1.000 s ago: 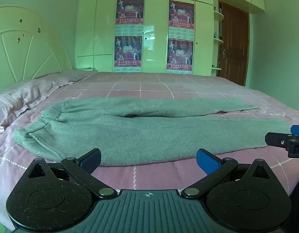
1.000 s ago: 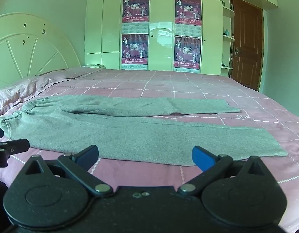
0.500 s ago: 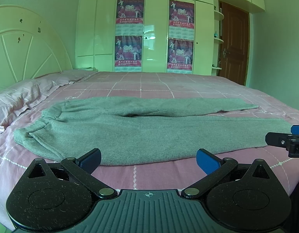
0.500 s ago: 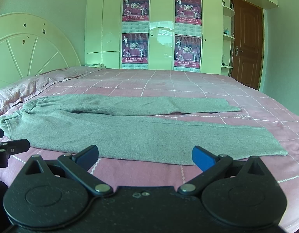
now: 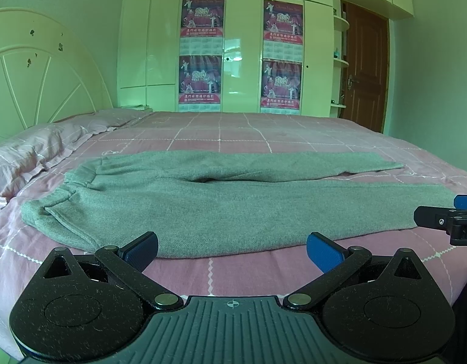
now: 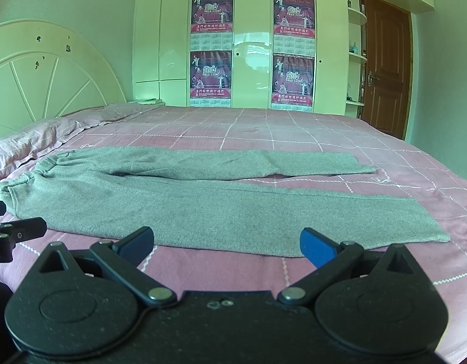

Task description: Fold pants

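Left gripper [image 5: 231, 247]: jaws spread wide, nothing between the blue pads; held over the near edge of the bed, just short of the pants' near hem line.
Right gripper [image 6: 227, 242]: jaws equally wide apart, holding nothing; poised just short of the near leg's lower edge. Its tip also shows at the right margin of the left wrist view [image 5: 445, 221].
Pants [image 5: 233, 203]: grey, laid flat and unfolded across the bed, waistband toward the left, both legs running rightward; the far leg lies beside the near one, slightly splayed at the cuffs.
Bed cover [image 6: 324, 139]: pink with a white grid pattern, bearing the pants.
Pillow [image 5: 30, 151]: pink, at the left, beyond the waistband.
Headboard [image 6: 48, 82]: cream, arched, behind the pillow.
Wardrobe [image 5: 242, 45]: cream doors on the far wall, four red posters attached.
Door [image 6: 385, 69]: brown, at the far right.
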`<state>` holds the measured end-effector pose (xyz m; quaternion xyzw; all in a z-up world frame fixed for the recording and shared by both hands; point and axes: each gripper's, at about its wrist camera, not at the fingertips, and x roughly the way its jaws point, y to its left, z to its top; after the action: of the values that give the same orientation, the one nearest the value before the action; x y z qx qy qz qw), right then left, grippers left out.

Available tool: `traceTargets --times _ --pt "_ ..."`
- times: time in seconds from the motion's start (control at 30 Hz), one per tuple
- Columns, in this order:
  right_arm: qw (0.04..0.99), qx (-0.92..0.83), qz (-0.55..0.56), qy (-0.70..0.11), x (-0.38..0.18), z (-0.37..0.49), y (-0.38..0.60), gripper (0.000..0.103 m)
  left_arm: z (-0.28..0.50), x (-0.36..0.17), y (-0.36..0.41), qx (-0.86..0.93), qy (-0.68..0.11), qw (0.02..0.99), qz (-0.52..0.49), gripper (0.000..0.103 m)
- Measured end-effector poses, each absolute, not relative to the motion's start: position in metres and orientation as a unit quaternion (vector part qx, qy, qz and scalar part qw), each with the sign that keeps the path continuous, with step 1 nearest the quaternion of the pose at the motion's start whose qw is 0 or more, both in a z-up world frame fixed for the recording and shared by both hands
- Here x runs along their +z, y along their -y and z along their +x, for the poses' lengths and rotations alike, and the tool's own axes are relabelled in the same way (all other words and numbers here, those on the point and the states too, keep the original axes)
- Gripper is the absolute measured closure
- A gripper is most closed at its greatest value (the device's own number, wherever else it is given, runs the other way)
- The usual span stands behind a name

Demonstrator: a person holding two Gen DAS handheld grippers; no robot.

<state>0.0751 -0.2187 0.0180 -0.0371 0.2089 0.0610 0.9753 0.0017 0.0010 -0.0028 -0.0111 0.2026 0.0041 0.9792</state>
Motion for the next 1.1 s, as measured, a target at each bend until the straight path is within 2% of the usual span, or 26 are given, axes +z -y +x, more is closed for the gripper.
traceTargets --times 1.1 --pt "0.974 0.063 -0.036 -0.214 0.0151 0.0752 0.2174 0.006 0.0041 -0.0052 -0.0004 0.003 -0.204 0.979 -0.005 0.000"
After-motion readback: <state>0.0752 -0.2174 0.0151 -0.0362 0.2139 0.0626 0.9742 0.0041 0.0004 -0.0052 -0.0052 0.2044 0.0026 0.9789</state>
